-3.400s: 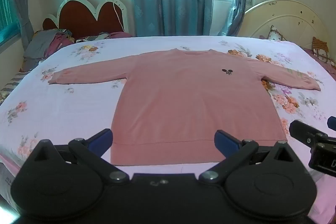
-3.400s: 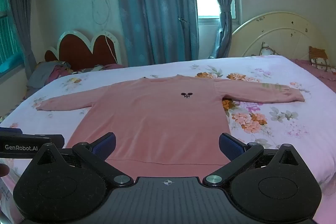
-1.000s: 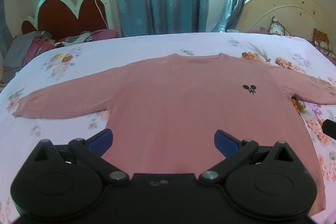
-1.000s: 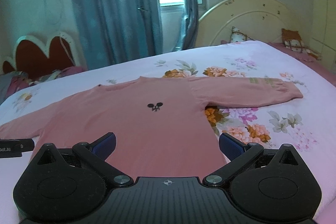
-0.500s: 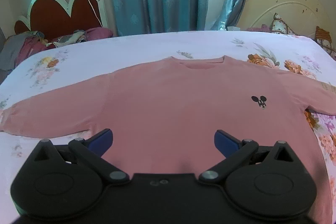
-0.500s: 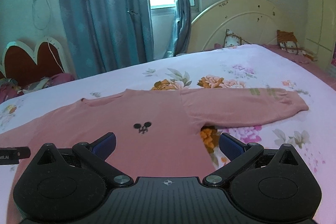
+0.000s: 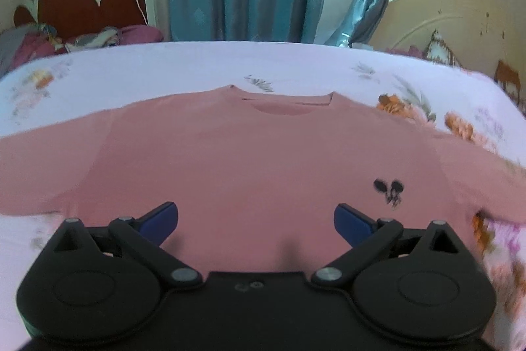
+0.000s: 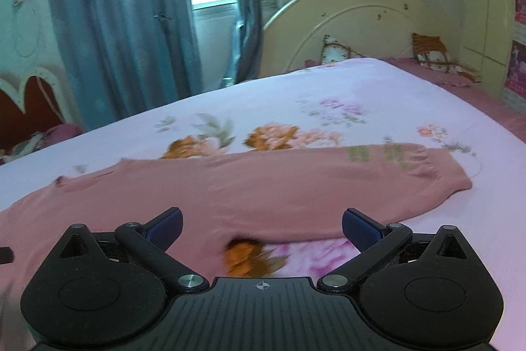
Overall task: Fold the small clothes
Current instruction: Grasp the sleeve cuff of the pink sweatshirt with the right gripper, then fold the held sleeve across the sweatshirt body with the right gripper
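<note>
A pink sweater point(image 7: 250, 160) lies flat on the flowered bed point(image 7: 197, 68), front up, sleeves spread toward the bed's side edges, neckline toward the far edge; a small black print point(image 7: 389, 188) marks its chest; the left gripper point(image 7: 255, 219) hangs over the sweater's body, released, fingers wide apart, holding nothing; the right gripper point(image 8: 262, 227) is likewise released above the armpit, where its sleeve point(image 8: 328, 183) stretches toward the cream headboard point(image 8: 355, 22); blue curtains point(image 8: 125, 22) hang beyond.

one pink sweater point(image 7: 250, 166), two grippers, perhaps two cushions point(image 8: 338, 53).
</note>
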Tool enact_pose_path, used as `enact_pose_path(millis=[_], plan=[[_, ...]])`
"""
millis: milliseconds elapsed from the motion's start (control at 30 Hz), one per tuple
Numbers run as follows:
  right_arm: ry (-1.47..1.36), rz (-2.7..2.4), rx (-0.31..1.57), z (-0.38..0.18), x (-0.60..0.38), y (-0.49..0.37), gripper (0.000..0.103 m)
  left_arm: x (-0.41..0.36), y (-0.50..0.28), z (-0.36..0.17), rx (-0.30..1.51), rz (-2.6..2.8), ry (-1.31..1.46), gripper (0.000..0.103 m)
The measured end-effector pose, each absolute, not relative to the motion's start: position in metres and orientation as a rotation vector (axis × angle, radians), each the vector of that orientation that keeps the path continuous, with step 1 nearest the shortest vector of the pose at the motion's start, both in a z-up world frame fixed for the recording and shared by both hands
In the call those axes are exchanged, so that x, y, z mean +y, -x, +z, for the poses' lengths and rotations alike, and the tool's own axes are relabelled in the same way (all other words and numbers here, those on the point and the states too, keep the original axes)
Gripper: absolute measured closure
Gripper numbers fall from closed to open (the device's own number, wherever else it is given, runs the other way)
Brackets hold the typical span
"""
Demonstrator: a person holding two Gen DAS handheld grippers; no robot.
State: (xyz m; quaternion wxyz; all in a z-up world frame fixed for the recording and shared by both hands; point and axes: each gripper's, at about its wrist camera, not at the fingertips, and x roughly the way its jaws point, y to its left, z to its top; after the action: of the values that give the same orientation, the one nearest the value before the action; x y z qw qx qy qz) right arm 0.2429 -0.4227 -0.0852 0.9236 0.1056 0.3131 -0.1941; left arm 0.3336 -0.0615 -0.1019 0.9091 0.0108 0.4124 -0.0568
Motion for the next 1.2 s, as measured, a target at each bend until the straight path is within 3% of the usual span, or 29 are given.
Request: enact_pose_path(millis=[300, 400, 633, 700, 733, 833, 900, 967, 1200], plan=[[-0.279, -0.571, 0.684, -0.112, -0.512, -0.235, 0.001, -0.103, -0.361, -0.128, 0.888, -0.096, -0.114, 0.006], [-0.307, -0.653, 0.71, -0.121, -0.546, -0.226, 0.019, -0.113, -0.364, -0.134, 0.893, -0.097, -0.135, 0.008], [-0.366, -0.774, 0.751, -0.14, -0.605, -0.213, 0.02, -0.118, -0.375, -0.143, 0.925, -0.111, -0.15, 0.013], [-0.392, -0.773, 0.748, -0.143, -0.616, -0.213, 0.029, -0.116, -0.378, -0.145, 0.933, -0.107, -0.153, 0.014], [-0.405, -0.775, 0.75, -0.145, -0.622, -0.214, 0.039, -0.116, -0.379, -0.146, 0.934, -0.108, -0.154, 0.015], [-0.444, -0.792, 0.721, -0.147, -0.635, -0.216, 0.043, -0.113, -0.382, -0.148, 0.942, -0.092, -0.153, 0.017], [-0.44, -0.802, 0.704, -0.145, -0.64, -0.218, 0.057, -0.112, -0.385, -0.15, 0.943, -0.083, -0.158, 0.018], [-0.459, -0.795, 0.696, -0.148, -0.646, -0.222, 0.088, -0.11, -0.387, -0.151, 0.944, -0.089, -0.154, 0.022], [-0.407, -0.723, 0.627, -0.125, -0.625, -0.234, 0.094, -0.105, -0.391, -0.152, 0.945, -0.107, -0.174, 0.032]])
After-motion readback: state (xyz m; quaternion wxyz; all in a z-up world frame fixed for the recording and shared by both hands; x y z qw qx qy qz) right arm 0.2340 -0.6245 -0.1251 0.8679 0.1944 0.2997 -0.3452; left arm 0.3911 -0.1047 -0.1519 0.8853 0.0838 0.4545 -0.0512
